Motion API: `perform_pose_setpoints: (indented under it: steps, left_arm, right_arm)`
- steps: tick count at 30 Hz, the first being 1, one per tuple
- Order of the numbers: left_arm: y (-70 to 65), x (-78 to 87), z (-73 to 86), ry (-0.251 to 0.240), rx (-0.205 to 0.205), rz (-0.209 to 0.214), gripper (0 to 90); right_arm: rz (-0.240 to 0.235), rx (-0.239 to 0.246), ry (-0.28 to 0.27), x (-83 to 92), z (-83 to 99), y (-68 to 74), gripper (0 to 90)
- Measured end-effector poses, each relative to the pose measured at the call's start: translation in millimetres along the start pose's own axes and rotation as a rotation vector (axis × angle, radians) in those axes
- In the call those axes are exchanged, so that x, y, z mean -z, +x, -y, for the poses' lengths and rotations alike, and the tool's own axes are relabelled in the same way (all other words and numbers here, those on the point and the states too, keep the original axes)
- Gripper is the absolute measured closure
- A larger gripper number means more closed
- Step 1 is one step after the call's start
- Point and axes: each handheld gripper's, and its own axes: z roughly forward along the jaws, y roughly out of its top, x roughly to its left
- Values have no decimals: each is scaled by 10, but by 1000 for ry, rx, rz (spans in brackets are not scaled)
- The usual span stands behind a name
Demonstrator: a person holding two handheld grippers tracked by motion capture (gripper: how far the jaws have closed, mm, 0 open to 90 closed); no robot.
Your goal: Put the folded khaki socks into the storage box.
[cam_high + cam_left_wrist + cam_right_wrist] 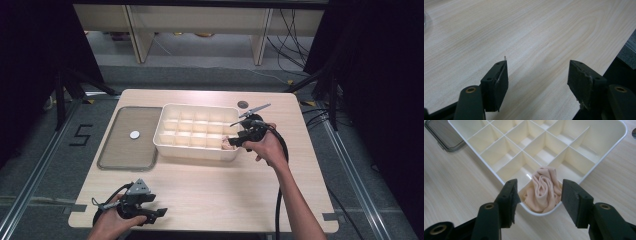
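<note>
Pale wood desk point(210, 185): pink cloth point(544, 191) fills the divided tray's point(599, 167) corner cell, between the right gripper's point(537, 200) spread, empty fingers point(574, 200) (left gripper point(537, 82) idle, spread, well away).

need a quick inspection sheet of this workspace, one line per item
surface: light wooden table, bare at the front
job's things: white divided organizer box; rolled pink cloth sits in its near corner compartment
clutter: dark tray left of the box with a white disc on it; small round dark thing behind the box
grippers: left gripper open over bare wood; right gripper open, jaws either side of the cloth
cables: black cable trails from the right gripper
surroundings: dark curtains, shelving behind
</note>
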Motion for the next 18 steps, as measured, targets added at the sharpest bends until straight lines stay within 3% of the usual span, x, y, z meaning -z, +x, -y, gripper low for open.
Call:
perform_pose_setpoints:
  steps: [1,8,9,10,15,17,18]
  left_arm:
    - [7,12,-2,4,-16,8,322]
    - [30,7,2,-11,-2,7,319]
    - [33,17,-3,1,-3,5,319]
    - [33,17,-3,1,-3,5,319]
    - [27,9,-1,-4,-4,2,319]
    - [27,8,-1,-3,-4,2,319]
    - [29,9,0,-3,-6,2,319]
  right_arm:
    - [-7,-1,-3,11,16,13,469]
    - [-16,18,-24,71,105,66,445]
    - [-27,-11,-25,115,139,103,441]
    - [-27,-11,-25,115,139,103,441]
    - [-38,23,-39,151,202,144,428]
    - [-32,-2,-32,160,220,177,413]
    - [-41,20,-47,145,223,173,413]
